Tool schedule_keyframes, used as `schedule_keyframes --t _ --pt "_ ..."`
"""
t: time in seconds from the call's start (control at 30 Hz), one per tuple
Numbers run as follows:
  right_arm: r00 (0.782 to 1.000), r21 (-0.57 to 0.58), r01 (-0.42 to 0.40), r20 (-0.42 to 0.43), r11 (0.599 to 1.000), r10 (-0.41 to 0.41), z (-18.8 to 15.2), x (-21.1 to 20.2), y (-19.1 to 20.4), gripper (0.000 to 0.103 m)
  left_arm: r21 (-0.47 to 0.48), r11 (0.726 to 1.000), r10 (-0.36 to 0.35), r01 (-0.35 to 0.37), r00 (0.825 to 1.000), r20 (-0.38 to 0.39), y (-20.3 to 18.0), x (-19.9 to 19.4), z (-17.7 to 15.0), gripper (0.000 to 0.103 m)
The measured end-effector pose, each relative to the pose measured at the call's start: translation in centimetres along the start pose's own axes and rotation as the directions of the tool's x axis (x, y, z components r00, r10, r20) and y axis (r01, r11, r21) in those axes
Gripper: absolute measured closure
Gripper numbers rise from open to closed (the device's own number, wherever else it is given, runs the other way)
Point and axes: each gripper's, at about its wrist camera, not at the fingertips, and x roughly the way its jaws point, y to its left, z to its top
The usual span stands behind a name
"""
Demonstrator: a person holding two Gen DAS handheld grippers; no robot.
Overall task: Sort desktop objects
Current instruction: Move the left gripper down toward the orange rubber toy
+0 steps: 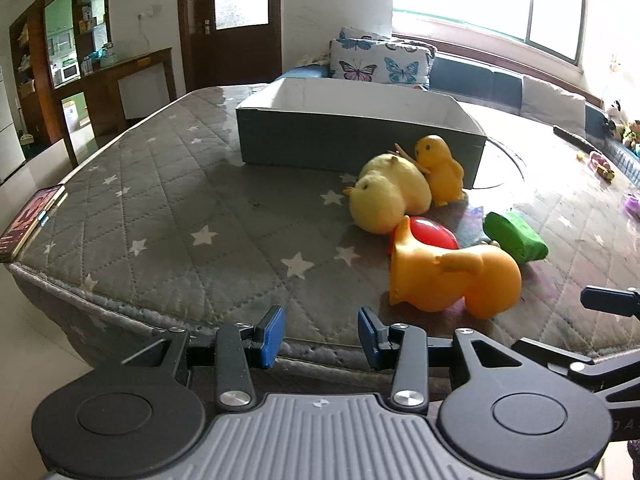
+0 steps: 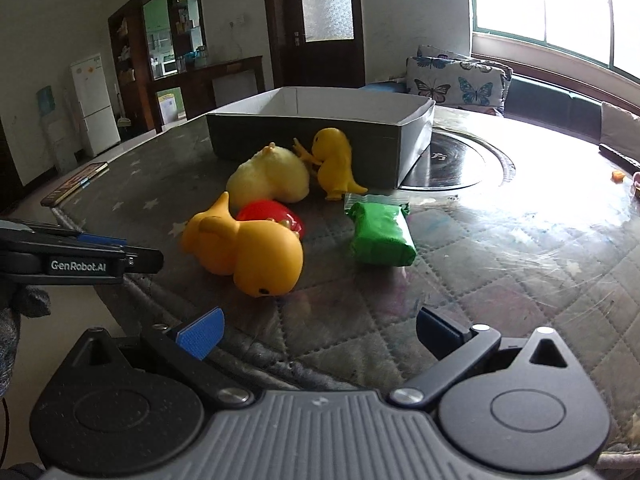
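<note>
A grey open box (image 1: 352, 136) (image 2: 320, 136) stands on the quilted table. In front of it lie a fluffy yellow chick (image 1: 388, 196) (image 2: 268, 178), a small orange duck (image 1: 440, 168) (image 2: 334, 160) upright against the box, a red toy (image 1: 434, 232) (image 2: 272, 212), a large orange rubber duck (image 1: 452, 276) (image 2: 248, 252) on its side, and a green packet (image 1: 514, 236) (image 2: 380, 236). My left gripper (image 1: 320, 336) is open and empty at the table's near edge, left of the large duck. My right gripper (image 2: 320, 336) is open wide and empty, just short of the large duck.
A book (image 1: 30, 222) (image 2: 74, 184) lies at the table's left edge. A dark round inset (image 2: 456, 168) lies right of the box. Small toys (image 1: 600, 164) sit at the far right. The left gripper's side (image 2: 80, 256) shows in the right wrist view.
</note>
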Motion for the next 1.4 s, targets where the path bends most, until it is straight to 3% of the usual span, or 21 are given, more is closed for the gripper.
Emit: schedule_keyframes --t 0.67,1.4 --pt "0.999 -0.029 -0.045 -0.009 0.999 0.045 -0.1 0.2 0.7 0.001 0.036 0.999 -0.030 0.031 0.999 -0.014 -0.8 0.1 -0.1 0.061" --pt "0.995 -0.070 -0.101 0.001 0.992 0.101 2.0 1.7 1.6 0.018 0.015 0.992 -0.122 0.122 0.993 -0.005 -0.6 0.2 1.4 0.065"
